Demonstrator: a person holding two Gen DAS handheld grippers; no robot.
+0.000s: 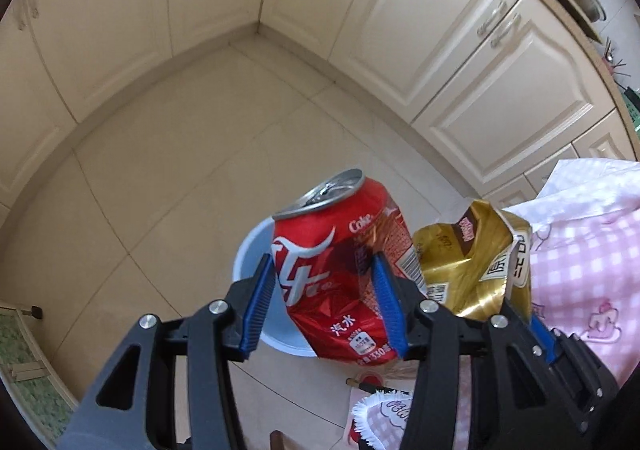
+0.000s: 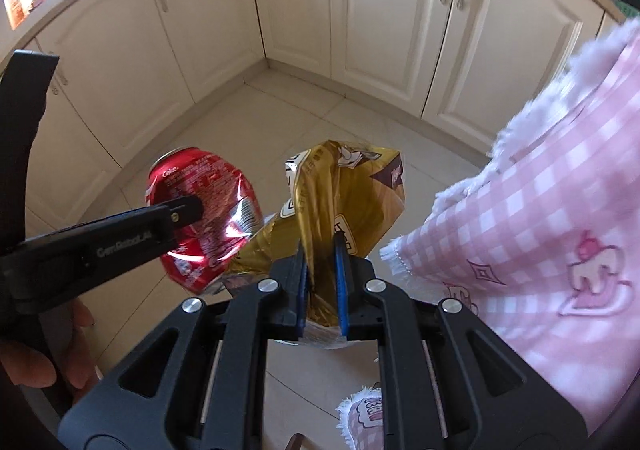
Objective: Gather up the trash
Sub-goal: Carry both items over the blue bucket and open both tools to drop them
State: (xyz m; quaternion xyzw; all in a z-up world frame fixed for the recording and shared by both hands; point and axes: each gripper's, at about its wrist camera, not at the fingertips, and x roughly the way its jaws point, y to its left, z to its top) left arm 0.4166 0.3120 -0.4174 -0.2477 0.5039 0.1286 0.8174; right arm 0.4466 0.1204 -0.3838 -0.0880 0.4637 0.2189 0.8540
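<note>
Your left gripper [image 1: 324, 282] is about half open, clamping a dented red soda can [image 1: 340, 262] above a white bin [image 1: 248, 254]; your right gripper [image 2: 322, 282], nearly closed, pinches a crumpled gold snack bag [image 2: 344, 201] beside it.

The left gripper [image 1: 324, 282] points steeply down, its blue pads [image 1: 260, 298] clamped on a dented can [image 1: 340, 262]. Just beside it the right gripper [image 2: 322, 286] tilts down too, jaws nearly shut, pinching a gold wrapper [image 2: 344, 201]. Fingers [image 2: 28, 366] grip the left handle.
</note>
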